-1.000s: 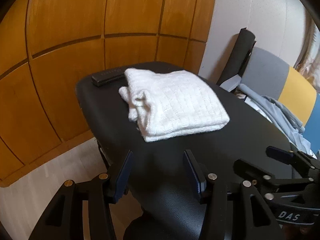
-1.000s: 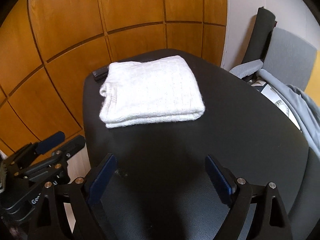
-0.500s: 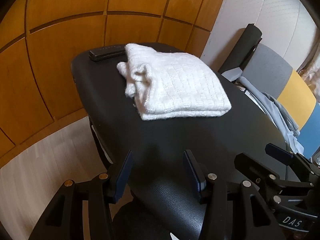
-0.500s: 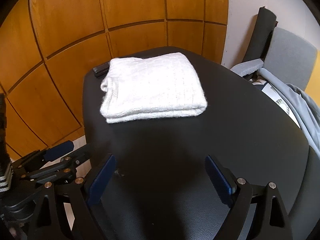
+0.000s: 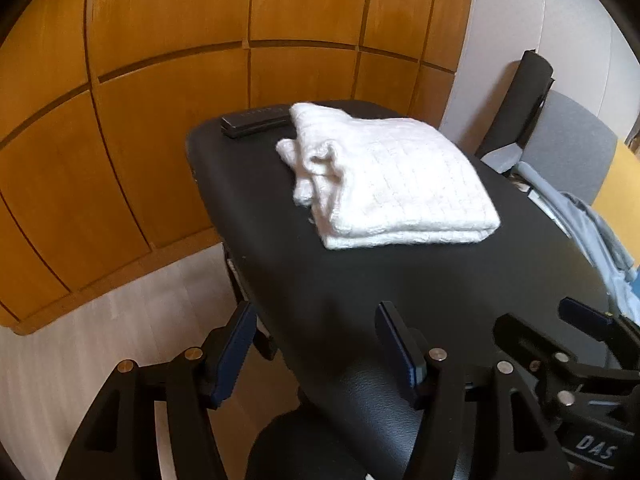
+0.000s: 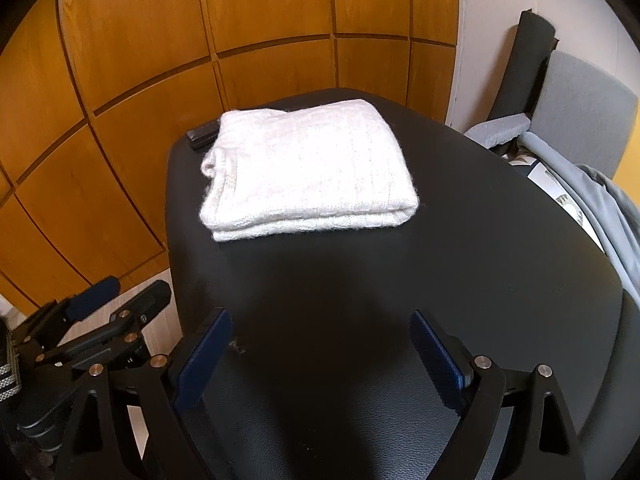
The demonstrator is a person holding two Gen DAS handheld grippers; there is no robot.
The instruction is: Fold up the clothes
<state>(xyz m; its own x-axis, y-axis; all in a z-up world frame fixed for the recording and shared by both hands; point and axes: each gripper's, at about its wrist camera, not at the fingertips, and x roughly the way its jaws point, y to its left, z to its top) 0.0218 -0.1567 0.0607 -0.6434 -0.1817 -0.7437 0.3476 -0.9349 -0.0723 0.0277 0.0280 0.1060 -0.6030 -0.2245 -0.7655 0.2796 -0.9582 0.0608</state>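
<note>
A white knitted garment (image 6: 308, 172) lies folded into a thick, flat rectangle on the far part of the black padded table (image 6: 400, 280) ahead of me. Its folded layers show along the near edge, and its left end is bunched and uneven.

Folded white sweater (image 5: 394, 184) on black tabletop (image 5: 400, 288), small black box (image 5: 256, 122) touching its far left corner. Left gripper (image 5: 316, 344) over near edge, jaws just opening, nothing between. Right gripper (image 5: 568, 332) at lower right. Grey cloth (image 5: 588, 224) beyond right edge.
</note>
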